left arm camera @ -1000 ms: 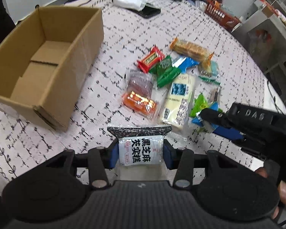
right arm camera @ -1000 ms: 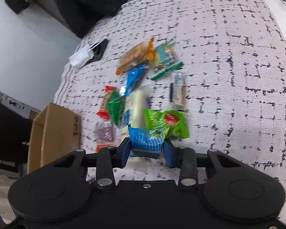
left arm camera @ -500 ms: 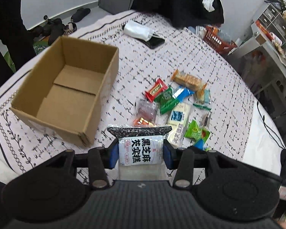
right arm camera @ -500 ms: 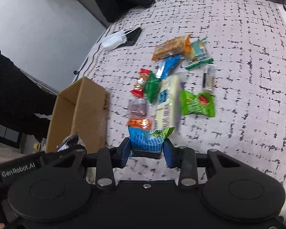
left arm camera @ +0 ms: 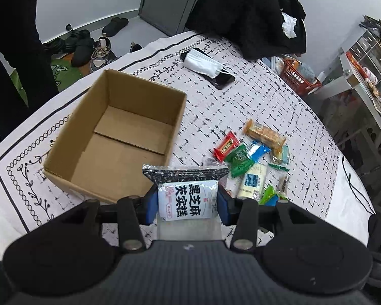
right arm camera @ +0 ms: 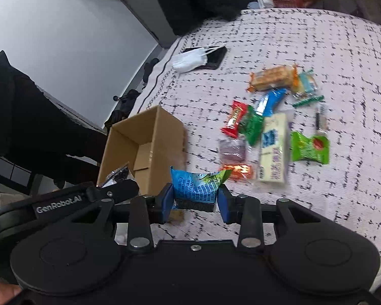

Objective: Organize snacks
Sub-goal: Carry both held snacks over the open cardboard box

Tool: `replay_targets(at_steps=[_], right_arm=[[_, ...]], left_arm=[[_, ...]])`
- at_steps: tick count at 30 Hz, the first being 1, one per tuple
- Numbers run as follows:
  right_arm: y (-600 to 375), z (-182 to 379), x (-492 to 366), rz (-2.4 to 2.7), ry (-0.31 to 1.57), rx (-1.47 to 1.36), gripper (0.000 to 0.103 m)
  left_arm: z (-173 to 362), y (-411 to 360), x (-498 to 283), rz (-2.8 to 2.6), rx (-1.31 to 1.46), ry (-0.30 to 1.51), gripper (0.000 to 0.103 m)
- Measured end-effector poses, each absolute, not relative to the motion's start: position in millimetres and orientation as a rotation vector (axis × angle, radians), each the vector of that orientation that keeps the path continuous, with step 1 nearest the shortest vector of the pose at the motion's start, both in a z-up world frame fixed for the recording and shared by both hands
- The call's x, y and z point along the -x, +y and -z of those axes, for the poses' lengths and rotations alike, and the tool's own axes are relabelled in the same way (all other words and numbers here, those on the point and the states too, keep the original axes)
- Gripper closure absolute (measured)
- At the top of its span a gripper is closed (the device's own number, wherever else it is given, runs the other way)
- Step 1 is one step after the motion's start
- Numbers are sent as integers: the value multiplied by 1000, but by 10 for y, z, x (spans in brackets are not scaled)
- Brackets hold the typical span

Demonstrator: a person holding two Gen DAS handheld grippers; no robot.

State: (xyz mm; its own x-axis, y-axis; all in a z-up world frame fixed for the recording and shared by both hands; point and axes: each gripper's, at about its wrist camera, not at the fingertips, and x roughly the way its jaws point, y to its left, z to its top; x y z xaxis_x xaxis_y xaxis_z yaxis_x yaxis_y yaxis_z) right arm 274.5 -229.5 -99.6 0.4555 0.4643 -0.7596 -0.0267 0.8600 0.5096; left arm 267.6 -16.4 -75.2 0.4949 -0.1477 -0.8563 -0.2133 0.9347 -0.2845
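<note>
Left gripper point(left arm camera: 188, 202) clamped on a white snack packet point(left arm camera: 186, 198) with black characters and a speckled black top edge; blue pads press both sides of it. The packet is held in the air, above the near right corner of the cardboard box point(left arm camera: 119, 137) as seen from the left wrist view. Box is open-topped and nothing lies on its floor. Right gripper point(right arm camera: 194, 200) clamped on a blue snack packet point(right arm camera: 196, 186) with a green corner, also off the table, just right of the box's near end in the right wrist view; the left gripper shows there at the lower left, beside the box. Remaining snacks lie in a loose pile on the patterned tablecloth point(left arm camera: 241, 96), right of the box and apart from it: red bar point(right arm camera: 235, 122), dark green packet point(right arm camera: 252, 127), blue stick point(right arm camera: 270, 101), orange cracker pack point(right arm camera: 273, 77), long cream packet point(right arm camera: 273, 150), bright green packet point(right arm camera: 310, 147). Farther back, a white face mask point(left arm camera: 203, 63) rests on a black phone point(left arm camera: 224, 80).
</note>
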Motion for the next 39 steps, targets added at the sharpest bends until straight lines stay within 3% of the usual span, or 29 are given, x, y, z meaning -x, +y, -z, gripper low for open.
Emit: replay_targets(at_steps=[14, 34, 39], right_arm=[[-1659, 720, -2995, -339, 1054, -412, 66], [-1051, 922, -3206, -324, 1134, -405, 66], [-995, 928, -3225, -323, 1137, -399, 66]], left_arm=[[795, 483, -2834, -66, 464, 1059, 57], [1010, 1080, -2963, -79, 503, 1118, 57], [972, 1156, -2968, -75, 526, 1101, 49]])
